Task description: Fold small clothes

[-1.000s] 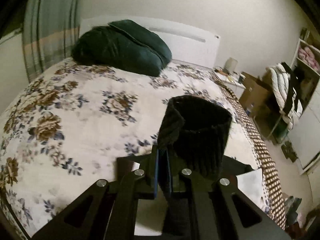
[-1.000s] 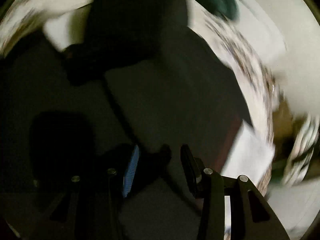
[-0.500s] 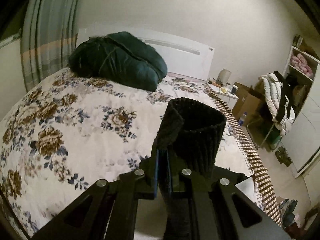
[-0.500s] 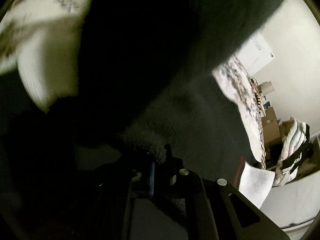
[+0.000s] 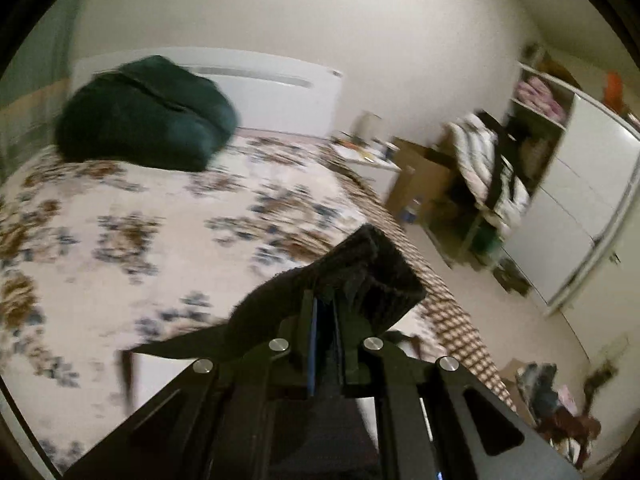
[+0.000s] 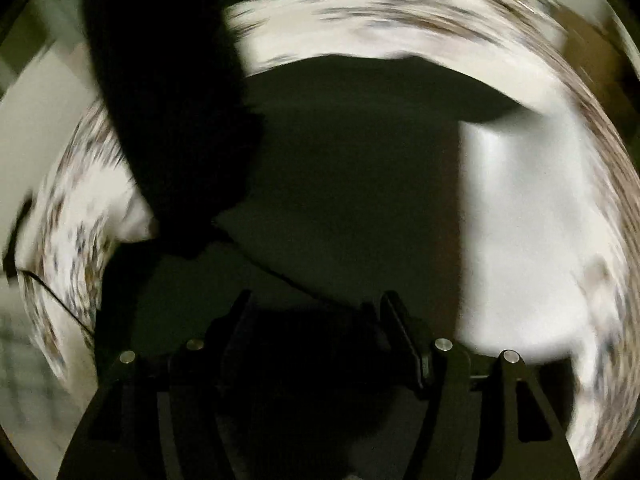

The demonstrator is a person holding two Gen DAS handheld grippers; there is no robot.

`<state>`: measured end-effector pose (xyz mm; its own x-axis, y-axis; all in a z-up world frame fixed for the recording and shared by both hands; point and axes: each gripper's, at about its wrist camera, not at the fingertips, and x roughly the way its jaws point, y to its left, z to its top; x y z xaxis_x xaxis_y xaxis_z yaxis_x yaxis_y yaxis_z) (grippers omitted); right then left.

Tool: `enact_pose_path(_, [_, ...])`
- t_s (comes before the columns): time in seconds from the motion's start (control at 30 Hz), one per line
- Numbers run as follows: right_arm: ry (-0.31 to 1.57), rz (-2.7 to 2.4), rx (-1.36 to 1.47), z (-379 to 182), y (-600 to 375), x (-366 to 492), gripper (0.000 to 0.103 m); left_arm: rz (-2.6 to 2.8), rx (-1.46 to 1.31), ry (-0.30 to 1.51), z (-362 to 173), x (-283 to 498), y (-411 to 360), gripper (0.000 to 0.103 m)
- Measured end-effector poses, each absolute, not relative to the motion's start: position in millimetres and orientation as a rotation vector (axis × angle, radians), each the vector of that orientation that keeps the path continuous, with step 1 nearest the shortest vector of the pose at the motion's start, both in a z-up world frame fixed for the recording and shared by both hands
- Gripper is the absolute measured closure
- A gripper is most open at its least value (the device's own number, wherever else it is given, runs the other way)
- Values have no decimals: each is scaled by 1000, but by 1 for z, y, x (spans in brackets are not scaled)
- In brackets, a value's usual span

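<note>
My left gripper (image 5: 326, 308) is shut on a black knitted sock (image 5: 372, 276) and holds it up above the floral bed (image 5: 140, 220); the sock's ribbed cuff sticks out past the fingertips. In the blurred right wrist view my right gripper (image 6: 316, 308) is open and empty over a dark flat cloth (image 6: 360, 160) lying on the bed. A black sock (image 6: 172, 120) hangs down at the upper left of that view, apart from the right fingers (image 6: 400, 328).
A dark green pillow (image 5: 148, 116) lies at the head of the bed by the white headboard (image 5: 272, 92). To the right are a cardboard box (image 5: 420, 176), a chair with clothes (image 5: 488, 168) and a white wardrobe (image 5: 580, 208). A white sheet (image 6: 520, 220) lies beside the dark cloth.
My right gripper was shut on the sock half a second ago and is now open and pulled away from it. My left gripper has swung right and upward with the sock.
</note>
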<state>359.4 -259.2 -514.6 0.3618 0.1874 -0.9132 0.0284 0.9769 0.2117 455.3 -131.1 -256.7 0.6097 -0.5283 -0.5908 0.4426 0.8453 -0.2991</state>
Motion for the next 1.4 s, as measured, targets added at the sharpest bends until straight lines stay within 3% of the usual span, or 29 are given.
enact_pose_path(0.13, [1206,-104,382,-509,-357,303,35,-640,-63,860,-298,446,-215,93])
enact_pose_path(0.23, [1200,-221,514,-507,-418,275,23,-650,14,974,-340,432,-255,86])
enact_pose_path(0.27, [1195,-249,556,-504,-437,271,22,-634,34,995,-349,428,-258,66])
enact_pose_path(0.3, [1189,-268,582,-501,-447,268,22,-609,49,1014,-358,424,-255,36])
enact_pose_path(0.37, [1167,-291,627,-495,-466,266,22,-556,37,1037,-370,418,-235,9])
enact_pose_path(0.63, [1086,-141,815,-485,-465,334,22,-98,-21,1136,-423,425,-86,9])
enact_pose_path(0.83, [1173,-93,679,-511,-424,435,23,131,-37,1096,-435,433,-16,9])
enact_pose_path(0.87, [1201,-105,648,-521,-420,446,34,142,-42,1093,-436,434,-10,9])
enact_pose_path(0.9, [1233,-130,598,-530,-413,455,84,159,-40,1092,-441,435,-3,9])
enact_pose_path(0.93, [1262,-176,519,-536,-406,461,90,170,-39,1094,-444,437,0,9])
enact_pose_path(1.17, [1140,-265,411,-487,-400,434,92,165,-84,1087,-449,453,11,9])
enact_pose_path(1.27, [1252,-317,402,-516,-405,437,92,151,-62,1118,-466,470,10,9])
enact_pose_path(1.4, [1312,-358,481,-547,-418,443,92,100,-76,1262,-527,490,18,5])
